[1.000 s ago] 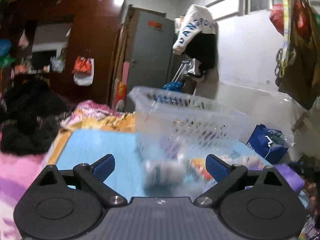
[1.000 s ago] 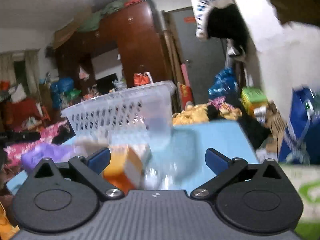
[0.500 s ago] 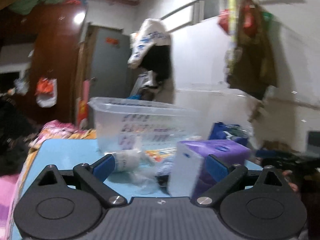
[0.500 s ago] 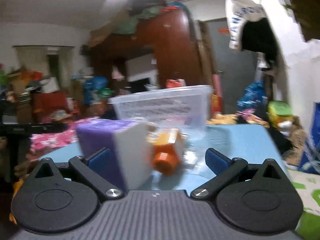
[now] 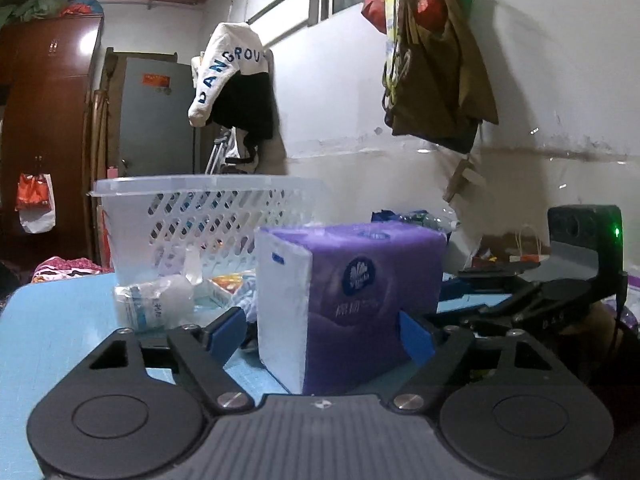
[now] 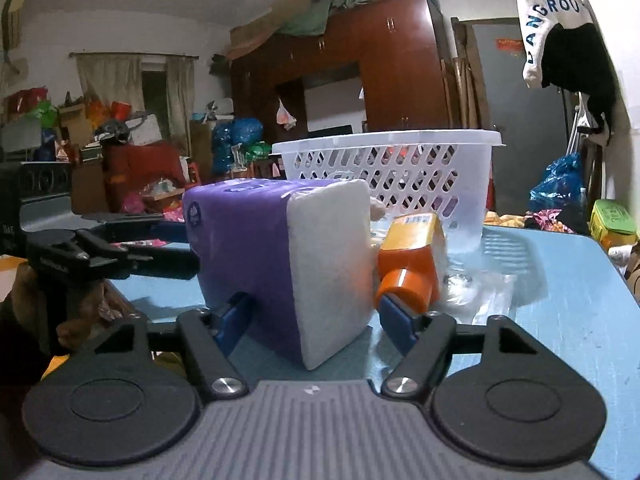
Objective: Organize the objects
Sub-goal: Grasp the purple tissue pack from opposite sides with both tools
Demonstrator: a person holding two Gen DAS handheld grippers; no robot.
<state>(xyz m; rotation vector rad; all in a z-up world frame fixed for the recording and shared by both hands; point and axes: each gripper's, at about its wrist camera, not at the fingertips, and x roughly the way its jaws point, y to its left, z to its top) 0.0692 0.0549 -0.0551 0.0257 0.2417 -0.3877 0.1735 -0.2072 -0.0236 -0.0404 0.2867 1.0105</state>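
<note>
Both hand-held grippers, left (image 5: 322,330) and right (image 6: 316,316), have closed in, open, flanking the tissue pack (image 5: 352,304).

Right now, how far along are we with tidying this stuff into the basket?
Barely started: nothing can be confirmed inside the white basket. In hand: both grippers, left and right, bracket the purple tissue pack, which sits on the blue table; contact is unclear. Left: the orange bottle and the clear bottle lie on the table.

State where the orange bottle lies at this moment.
In the right wrist view, the orange bottle lies on its side on the blue table, just right of the purple tissue pack and in front of the white basket.
</note>
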